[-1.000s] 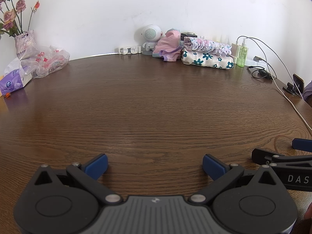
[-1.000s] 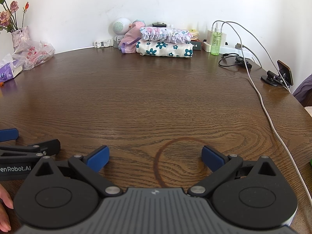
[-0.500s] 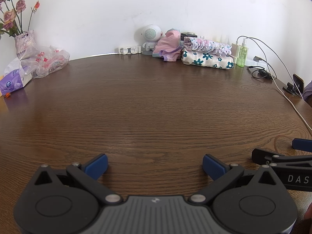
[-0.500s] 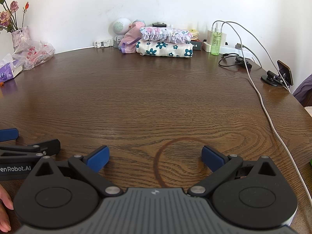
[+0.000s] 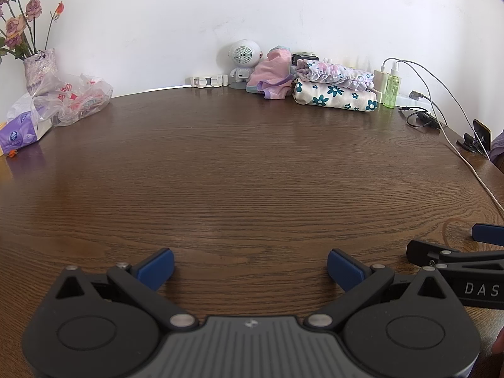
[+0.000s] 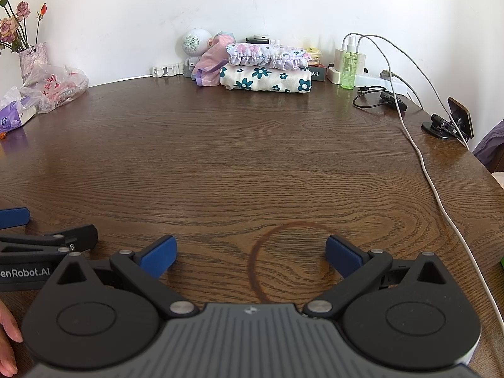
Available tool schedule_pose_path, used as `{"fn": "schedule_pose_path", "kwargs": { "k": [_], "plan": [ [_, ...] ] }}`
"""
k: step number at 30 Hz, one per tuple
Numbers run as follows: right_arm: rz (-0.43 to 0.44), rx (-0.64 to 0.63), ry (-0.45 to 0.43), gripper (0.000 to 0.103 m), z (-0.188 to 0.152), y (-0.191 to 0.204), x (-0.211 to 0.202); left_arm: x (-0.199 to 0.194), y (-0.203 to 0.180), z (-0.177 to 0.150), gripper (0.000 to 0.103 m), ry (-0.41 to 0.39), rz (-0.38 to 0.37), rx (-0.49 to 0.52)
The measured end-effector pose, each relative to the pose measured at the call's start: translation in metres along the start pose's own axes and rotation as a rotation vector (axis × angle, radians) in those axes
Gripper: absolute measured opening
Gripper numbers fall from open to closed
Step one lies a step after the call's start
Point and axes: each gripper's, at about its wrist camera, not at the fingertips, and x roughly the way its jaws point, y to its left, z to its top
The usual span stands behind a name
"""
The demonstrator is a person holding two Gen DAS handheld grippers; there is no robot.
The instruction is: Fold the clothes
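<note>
Nothing changed over the last second, left gripper (image 5: 250, 260) and right gripper (image 6: 250, 252) both parked low over the bare table (image 6: 252, 157) with jaws wide and empty, folded clothes (image 6: 266, 72) stacked way off by the far wall, so probably waiting on another garment.
</note>
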Motion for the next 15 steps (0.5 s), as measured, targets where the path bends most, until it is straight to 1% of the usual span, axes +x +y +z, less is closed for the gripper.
{"fn": "schedule_pose_path", "kwargs": {
  "k": [15],
  "plan": [
    [-0.003,0.000,0.001,0.102,0.0000,0.0014,-0.0006,-0.0002,0.0002,0.0001,0.103,0.000,-0.004,0.000]
  ]
}}
